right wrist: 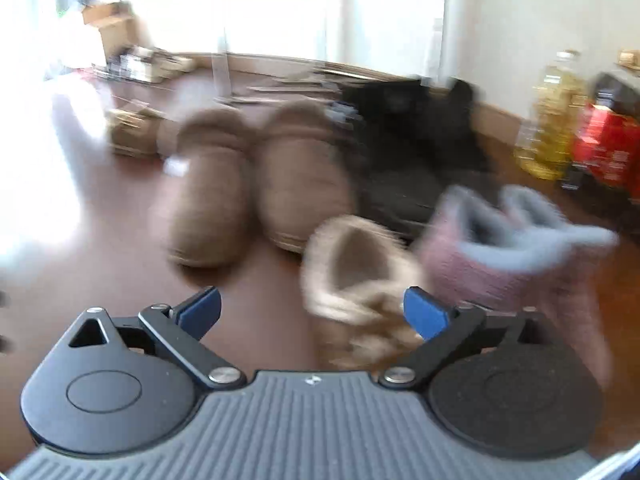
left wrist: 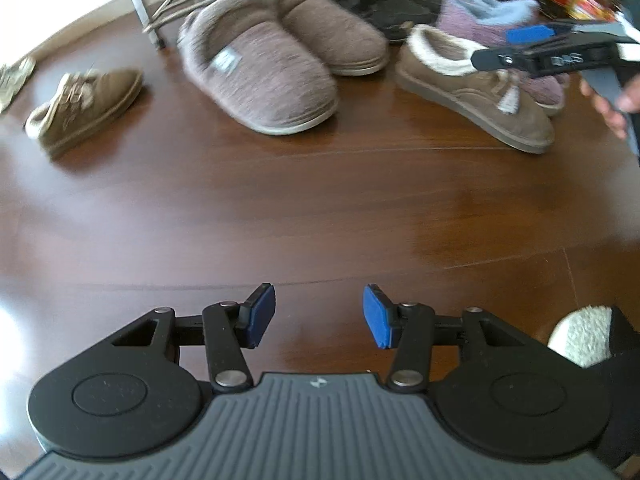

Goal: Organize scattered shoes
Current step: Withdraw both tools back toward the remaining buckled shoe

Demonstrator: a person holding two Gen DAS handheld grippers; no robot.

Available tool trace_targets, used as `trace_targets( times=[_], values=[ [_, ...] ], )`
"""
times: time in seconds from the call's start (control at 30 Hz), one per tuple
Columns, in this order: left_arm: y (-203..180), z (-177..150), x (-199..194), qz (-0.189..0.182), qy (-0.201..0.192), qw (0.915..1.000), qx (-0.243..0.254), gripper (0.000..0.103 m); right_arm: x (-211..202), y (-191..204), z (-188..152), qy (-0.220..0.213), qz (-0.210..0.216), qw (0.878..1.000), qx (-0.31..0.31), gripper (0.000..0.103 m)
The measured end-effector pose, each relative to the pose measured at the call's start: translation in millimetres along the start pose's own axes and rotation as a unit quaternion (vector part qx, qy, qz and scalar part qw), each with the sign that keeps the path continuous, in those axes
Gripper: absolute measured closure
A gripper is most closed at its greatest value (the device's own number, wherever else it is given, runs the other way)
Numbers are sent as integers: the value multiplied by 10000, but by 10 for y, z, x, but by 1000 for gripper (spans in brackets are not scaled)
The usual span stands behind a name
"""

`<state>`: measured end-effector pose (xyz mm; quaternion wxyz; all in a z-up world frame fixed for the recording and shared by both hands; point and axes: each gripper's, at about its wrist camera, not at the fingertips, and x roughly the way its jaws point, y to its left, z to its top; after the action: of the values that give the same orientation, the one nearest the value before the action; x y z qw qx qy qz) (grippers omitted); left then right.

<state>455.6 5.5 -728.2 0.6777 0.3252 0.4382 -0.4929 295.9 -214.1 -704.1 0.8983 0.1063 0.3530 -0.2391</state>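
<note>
- Our left gripper [left wrist: 319, 316] hangs over the bare wooden floor [left wrist: 320, 208] with its blue pads partly apart and nothing between them
- Our right gripper [right wrist: 312, 312] is spread wide and empty; a tan fur-lined slipper [right wrist: 356, 280] lies on the floor just beyond its pads, not gripped
- In the left wrist view that tan fur-lined slipper [left wrist: 476, 92] sits beside the pink and grey slippers [left wrist: 492, 16], under the right gripper [left wrist: 500, 46]
- A pair of big brown slippers [left wrist: 280, 48] stands side by side in the middle, dark shoes [left wrist: 396, 12] behind them
- A small brown shoe [left wrist: 86, 108] lies alone, well apart to the left
- A bottle of yellow oil [right wrist: 552, 120] and red boxes [right wrist: 608, 144] stand by the wall
</note>
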Motion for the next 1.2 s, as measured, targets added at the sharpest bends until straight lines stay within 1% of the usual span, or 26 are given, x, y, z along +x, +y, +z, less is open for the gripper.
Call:
trace_targets(
  times=[0.03, 0.1, 0.13, 0.17, 0.2, 0.27, 0.3, 0.37, 0.4, 0.47, 0.57, 0.63, 0.7, 0.77, 0.83, 0.87, 0.97, 1.0, 1.07, 1.17, 1.2],
  values=[
    [51, -15, 10, 30, 31, 9999, -98, 49, 91, 107, 56, 142, 315, 9994, 35, 10],
    [142, -52, 14, 110, 67, 9995, -289, 49, 260, 261, 106, 319, 715, 9968, 159, 11],
    [185, -72, 12, 155, 79, 9991, -384, 49, 357, 352, 132, 426, 951, 9943, 208, 16],
    [228, -93, 6, 192, 82, 9986, -480, 49, 449, 453, 163, 506, 1192, 9913, 251, 26],
    [274, -115, -10, 219, 68, 9980, -581, 49, 523, 542, 193, 565, 1414, 9879, 283, 31],
    [375, -159, -52, 298, 6, 9965, -781, 49, 693, 741, 263, 749, 1844, 9795, 296, 51],
    [428, -178, -72, 347, -20, 9957, -862, 49, 756, 821, 294, 808, 1936, 9774, 267, 54],
    [538, -200, -105, 451, -27, 9940, -998, 49, 944, 1059, 422, 886, 2176, 9720, 87, 54],
    [596, -201, -120, 506, -7, 9930, -1066, 49, 998, 1125, 478, 869, 2192, 9718, -6, 54],
    [717, -184, -147, 626, 77, 9905, -1219, 49, 1193, 1350, 709, 852, 2117, 9730, -336, 54],
    [954, -96, -248, 801, 205, 9844, -1551, 49, 1383, 1517, 1062, 865, 2059, 9738, -428, 54],
    [1106, 10, -389, 896, 194, 9807, -1724, 49, 1431, 1595, 1318, 903, 1995, 9743, -522, 53],
    [1214, 122, -502, 1005, 162, 9786, -1789, 49, 1409, 1645, 1534, 854, 2049, 9728, -657, 54],
    [1341, 329, -722, 1198, 87, 9744, -1900, 49, 1327, 1675, 1791, 821, 2084, 9713, -806, 48],
    [1414, 501, -896, 1320, 56, 9714, -1972, 49, 1225, 1651, 1944, 790, 2101, 9713, -790, 46],
    [1445, 587, -983, 1374, 57, 9702, -1994, 49, 1167, 1639, 2017, 782, 2143, 9703, -803, 43],
    [1523, 820, -1217, 1479, 71, 9697, -1945, 48, 978, 1609, 2235, 679, 2125, 9717, -779, 40],
    [1550, 882, -1274, 1487, 78, 9697, -1936, 47, 935, 1605, 2282, 630, 2126, 9720, -775, 40],
    [1626, 999, -1378, 1496, 62, 9694, -1944, 47, 835, 1595, 2482, 454, 2093, 9739, -749, 33],
    [1714, 1109, -1415, 1623, -50, 9686, -1885, 46, 810, 1631, 2662, 299, 2035, 9759, -732, 32],
    [1771, 1126, -1377, 1720, -145, 9675, -1847, 42, 818, 1655, 2709, 257, 2014, 9764, -729, 32]
  ],
)
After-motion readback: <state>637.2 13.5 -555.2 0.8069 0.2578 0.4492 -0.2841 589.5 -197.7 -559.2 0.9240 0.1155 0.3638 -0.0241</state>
